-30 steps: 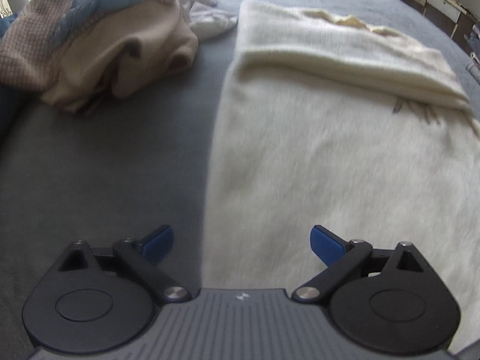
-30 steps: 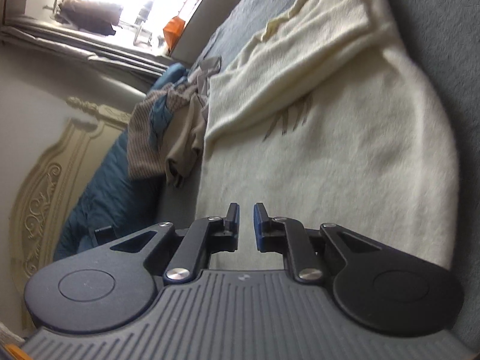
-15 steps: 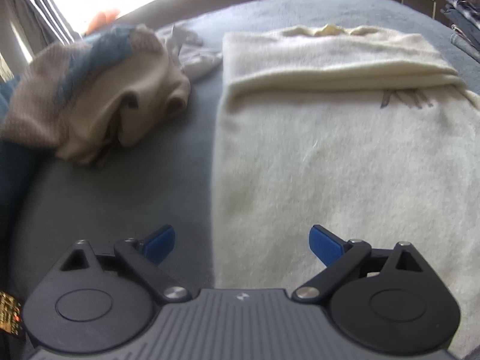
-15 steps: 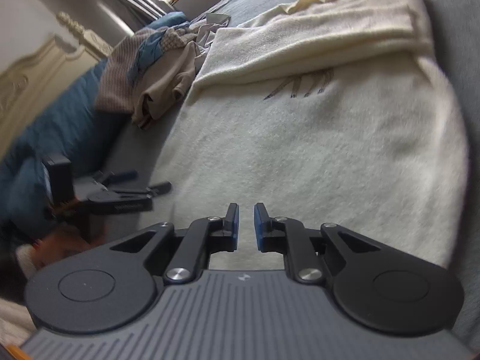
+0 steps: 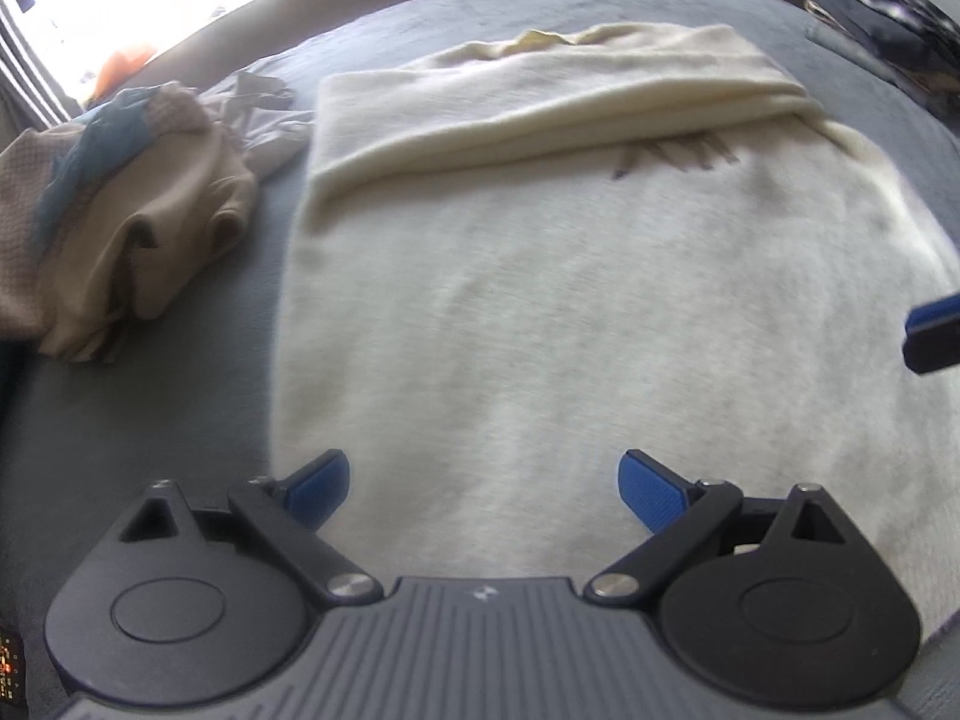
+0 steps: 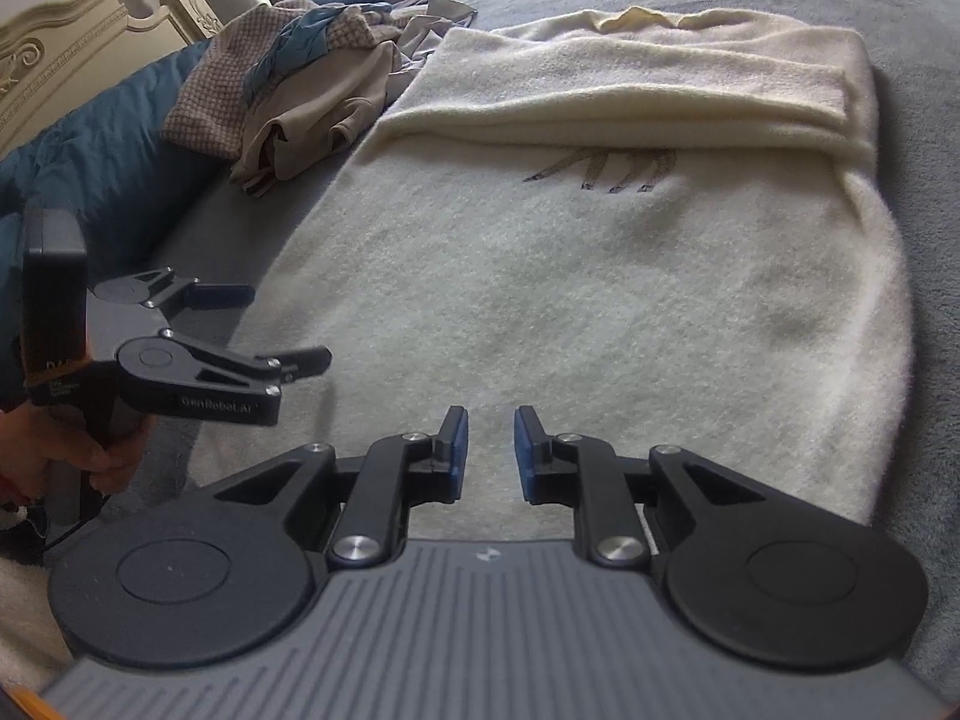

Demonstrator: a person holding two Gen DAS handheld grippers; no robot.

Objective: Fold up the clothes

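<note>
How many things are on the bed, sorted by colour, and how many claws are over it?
Cream: 1, the cream sweater, spread flat with its top folded over.
Beige and tan: 1, the crumpled pile of clothes, with a teal patch showing in it.
Black with blue pads: 2, the left claw, wide open, and the right claw, opening and empty.
Total: 4.

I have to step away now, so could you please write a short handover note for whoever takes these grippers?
Left gripper: open, empty, above the near edge of the cream sweater.
Right gripper: jaws opening, nothing between them.
Sweater: flat on the grey bed, top part folded down across it.
Left to do: fold the sweater's lower half, then the pile of clothes beside it.
</note>
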